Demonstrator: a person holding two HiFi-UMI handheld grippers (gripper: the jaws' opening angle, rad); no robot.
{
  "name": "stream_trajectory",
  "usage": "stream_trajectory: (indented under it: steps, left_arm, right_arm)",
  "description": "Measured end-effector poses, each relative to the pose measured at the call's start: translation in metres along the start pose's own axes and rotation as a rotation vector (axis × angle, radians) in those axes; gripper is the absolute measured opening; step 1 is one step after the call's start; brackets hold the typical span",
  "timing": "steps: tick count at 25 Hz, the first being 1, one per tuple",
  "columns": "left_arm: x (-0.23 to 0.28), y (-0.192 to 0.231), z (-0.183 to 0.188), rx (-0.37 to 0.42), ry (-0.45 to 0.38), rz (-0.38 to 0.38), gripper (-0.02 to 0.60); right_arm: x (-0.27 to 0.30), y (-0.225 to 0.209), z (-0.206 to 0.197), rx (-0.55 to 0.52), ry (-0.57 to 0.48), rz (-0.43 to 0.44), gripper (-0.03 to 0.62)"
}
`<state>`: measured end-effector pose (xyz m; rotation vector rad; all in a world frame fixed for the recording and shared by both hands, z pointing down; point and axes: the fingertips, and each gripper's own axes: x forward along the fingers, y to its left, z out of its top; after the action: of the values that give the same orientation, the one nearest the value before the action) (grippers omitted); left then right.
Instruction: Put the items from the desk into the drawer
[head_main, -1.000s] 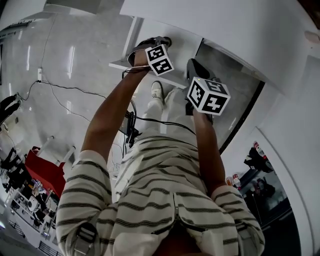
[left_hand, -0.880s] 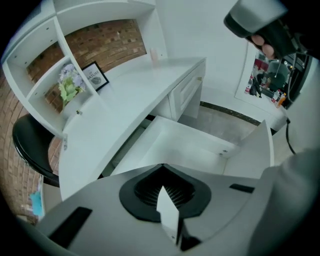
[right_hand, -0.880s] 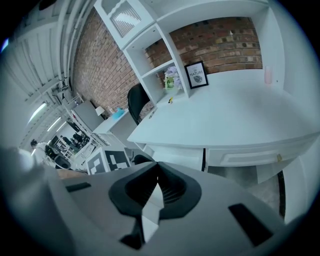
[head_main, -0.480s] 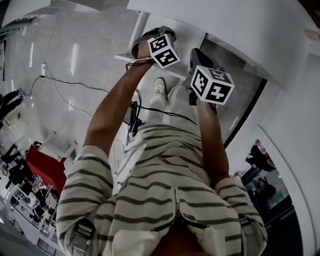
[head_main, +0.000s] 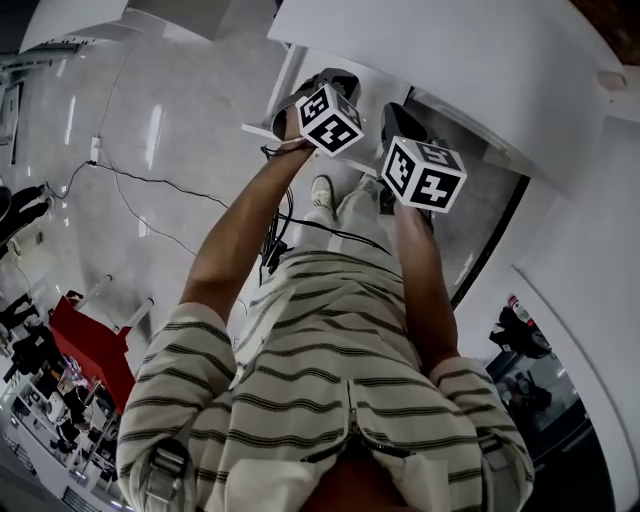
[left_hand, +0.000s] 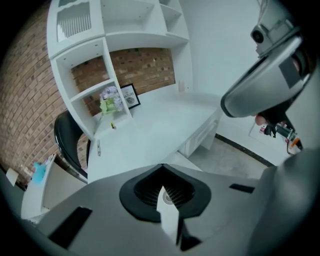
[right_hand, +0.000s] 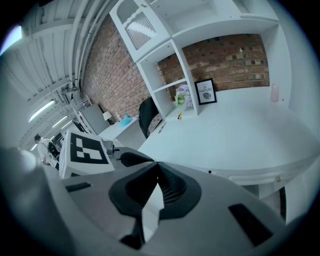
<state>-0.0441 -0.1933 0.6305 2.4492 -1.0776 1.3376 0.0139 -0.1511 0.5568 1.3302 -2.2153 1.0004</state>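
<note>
The left gripper (left_hand: 163, 175) was out in front of the desk (left_hand: 160, 125), jaws pressed flat together, nothing between them. Off the desk's left end, a black chair (left_hand: 65, 142). On the desk, near that left end, there lay a pen (left_hand: 98, 148), all by itself on the bare white top. A little further back on the desk, a small yellow item (left_hand: 113, 125), too small to tell what it was, just beside the foot of the shelf unit (left_hand: 95, 65) that stood along the desk's back. Flowers (left_hand: 110, 100) sat on the desk under the unit's lowest shelf, and a framed print (left_hand: 129, 96) stood at the desk's back, before the brick wall (left_hand: 145, 65), just beside them. Under the desk's front edge, over at the right, the drawers (left_hand: 202, 140), fronts shut. On to the right gripper (right_hand: 156, 172): also in front of the desk, jaws together as well, and empty. Far right at the desk's back, a small pink container (right_hand: 274, 93) stood upright, well apart from everything else. In the head view both grippers hung side by side before the desk's edge, a bare arm (head_main: 240, 230) behind each
</note>
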Motion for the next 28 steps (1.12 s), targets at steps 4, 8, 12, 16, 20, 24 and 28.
stream_trajectory:
  steps: [4, 8, 12, 16, 20, 24, 28]
  left_arm:
    - [-0.018, 0.003, 0.012, -0.090, -0.046, 0.003, 0.006]
    - [-0.031, 0.009, 0.023, -0.154, -0.090, 0.009, 0.006]
    - [-0.047, 0.002, 0.037, -0.142, -0.116, 0.018, 0.006]
    - [-0.065, 0.005, 0.048, -0.181, -0.159, 0.031, 0.006]
    - [-0.084, 0.007, 0.061, -0.233, -0.210, 0.042, 0.006]
    - [-0.105, 0.008, 0.072, -0.261, -0.264, 0.057, 0.006]
    - [-0.124, 0.011, 0.077, -0.298, -0.312, 0.087, 0.006]
  right_arm:
    - [-0.006, 0.005, 0.011, -0.012, -0.020, 0.000, 0.011]
    - [-0.011, 0.009, 0.021, -0.018, -0.048, 0.004, 0.011]
    - [-0.023, 0.012, 0.028, -0.030, -0.071, 0.007, 0.012]
    - [-0.028, 0.022, 0.036, -0.043, -0.088, 0.011, 0.012]
    - [-0.036, 0.026, 0.047, -0.058, -0.113, 0.007, 0.012]
    - [-0.044, 0.031, 0.054, -0.081, -0.134, 0.003, 0.012]
    - [-0.050, 0.039, 0.058, -0.086, -0.155, 0.017, 0.012]
